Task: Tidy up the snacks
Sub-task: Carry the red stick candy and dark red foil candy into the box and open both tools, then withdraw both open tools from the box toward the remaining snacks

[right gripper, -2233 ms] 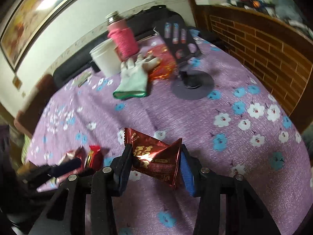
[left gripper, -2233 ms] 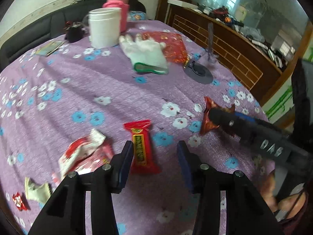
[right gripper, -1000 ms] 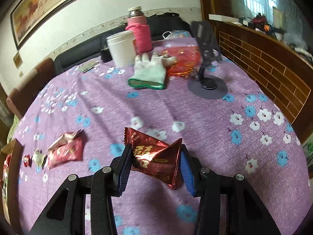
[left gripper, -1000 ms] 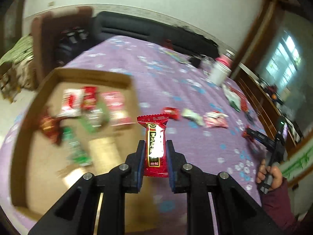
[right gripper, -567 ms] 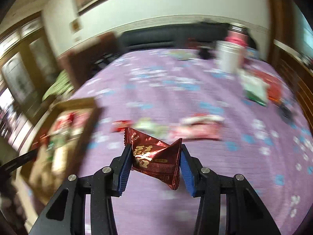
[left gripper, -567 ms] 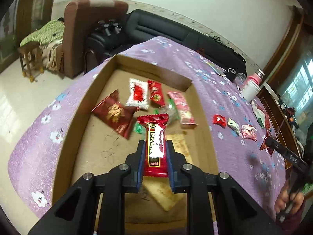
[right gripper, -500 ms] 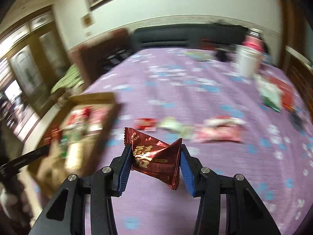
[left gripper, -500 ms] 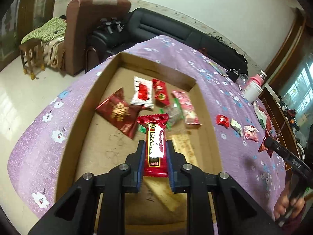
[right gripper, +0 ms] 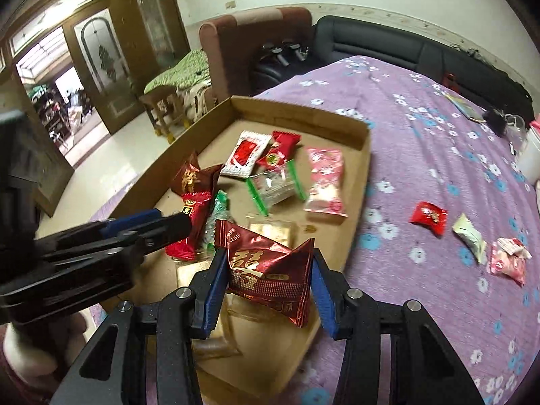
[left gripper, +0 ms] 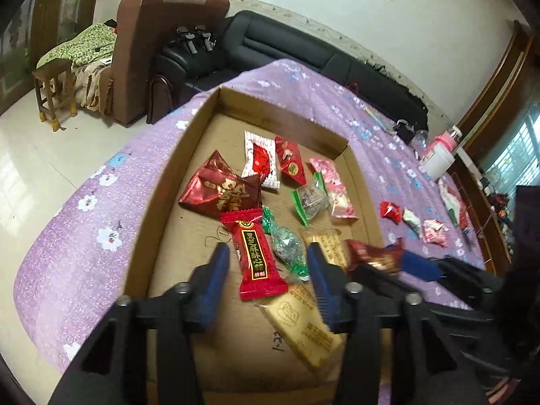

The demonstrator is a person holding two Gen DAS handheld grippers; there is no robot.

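Home living room: black sofa (left gripper: 303,54), brown armchair (left gripper: 158,33) beyond left gripper (left gripper: 266,263); floral-clothed table (right gripper: 422,128), glazed wooden doors (right gripper: 101,67), tiled floor.

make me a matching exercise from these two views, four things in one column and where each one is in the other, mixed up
Things
1. long red snack bar
2. dark red foil packet
3. small red candy
4. pink snack pack

Places
a. lying on the purple tablecloth, outside the box
b. clamped in the right gripper
c. in the cardboard box, near its right wall
d. in the box between the opening jaws of the left gripper, untouched by them

Pairs: 1-d, 2-b, 3-a, 4-c
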